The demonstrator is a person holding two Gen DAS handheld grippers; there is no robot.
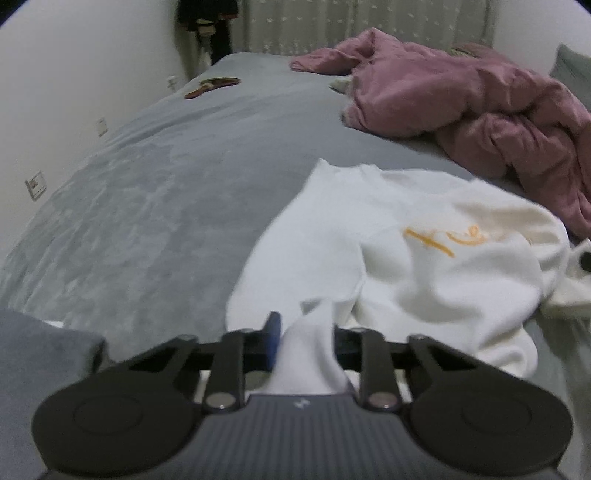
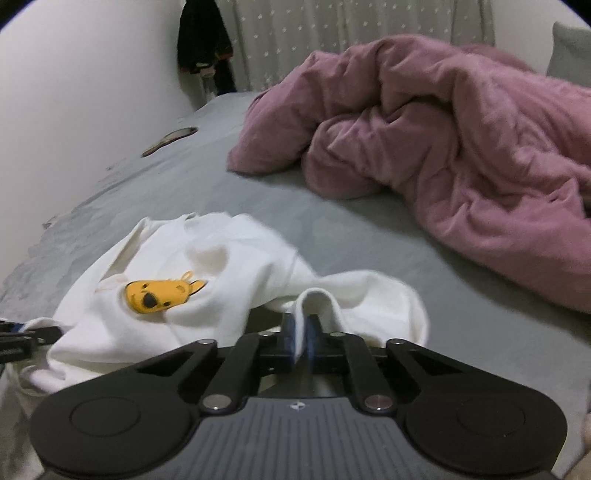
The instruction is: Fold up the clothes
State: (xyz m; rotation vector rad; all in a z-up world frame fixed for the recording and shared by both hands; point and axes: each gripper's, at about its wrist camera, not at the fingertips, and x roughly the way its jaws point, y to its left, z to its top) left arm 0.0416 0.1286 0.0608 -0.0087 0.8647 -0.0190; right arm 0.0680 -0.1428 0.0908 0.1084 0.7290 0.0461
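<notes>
Left wrist view: the left claw point(image 1: 303, 341) is clenched on a bunched fold of the white sweatshirt point(image 1: 424, 266), the cloth rising between its blue-padded fingers point(image 1: 274, 332) and spilling back toward the camera. The rest of the sweatshirt lies crumpled on the grey bed sheet point(image 1: 159, 206), ahead and to the right of the claw, with an orange stitched mark point(image 1: 430, 242) showing on its upper surface. Beyond it, toward the far right of the bed, a pink duvet point(image 1: 480, 107) is heaped in loose folds. A small brown object point(image 1: 212, 86) lies far off near the left edge of the bed, too blurred to identify. A white wall point(image 1: 74, 92) with a socket plate runs along the left, and a pale curtain point(image 1: 351, 26) hangs behind the bed.

Right wrist view: the right claw point(image 2: 300, 338) is also clamped on the sweatshirt point(image 2: 207, 266), pinching a thin ridge of white fabric between its two blue pads, which stand almost together. The garment spreads out to the left of this claw on the bed sheet point(image 2: 351, 240), and a yellow cartoon face point(image 2: 162, 291) shows on its front. At the far left edge of this view the tip of the left claw point(image 2: 22, 338) appears, touching the sweatshirt's edge. The pink duvet point(image 2: 461, 147) fills the upper right, well apart from the sweatshirt. A dark garment point(image 2: 203, 44) hangs in the corner beside the curtain point(image 2: 332, 33).
</notes>
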